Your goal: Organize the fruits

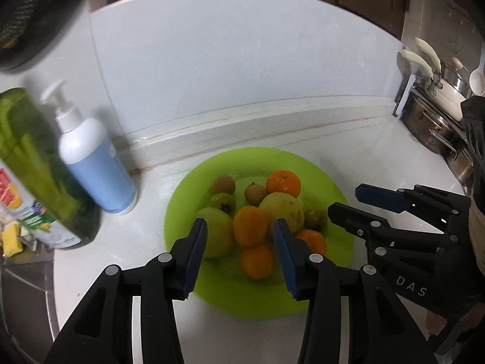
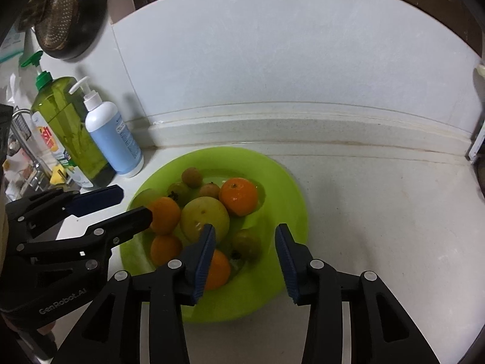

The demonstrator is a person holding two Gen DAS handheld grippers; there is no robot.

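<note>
A lime green plate point(image 1: 330, 182) point(image 2: 285, 188) on the white counter holds several fruits: oranges point(image 1: 283, 181) point(image 2: 238, 196), a large yellow-green fruit point(image 1: 283, 209) point(image 2: 204, 217), a pale green fruit point(image 1: 216, 230), small brown and green fruits point(image 1: 223, 183) point(image 2: 192, 176). My left gripper point(image 1: 241, 242) is open and empty, hovering over the plate's near side around an orange point(image 1: 250, 226). My right gripper point(image 2: 245, 247) is open and empty above the plate's right half, near a small green fruit point(image 2: 247, 244). Each gripper shows in the other's view: the right point(image 1: 348, 201), the left point(image 2: 133, 204).
A white-and-blue pump bottle point(image 1: 94, 157) point(image 2: 113, 139) and a green soap bottle point(image 1: 39, 166) point(image 2: 68, 130) stand left of the plate. Steel pots point(image 1: 436, 121) sit at the right. A dark strainer point(image 2: 60, 15) hangs upper left. The tiled wall rises behind.
</note>
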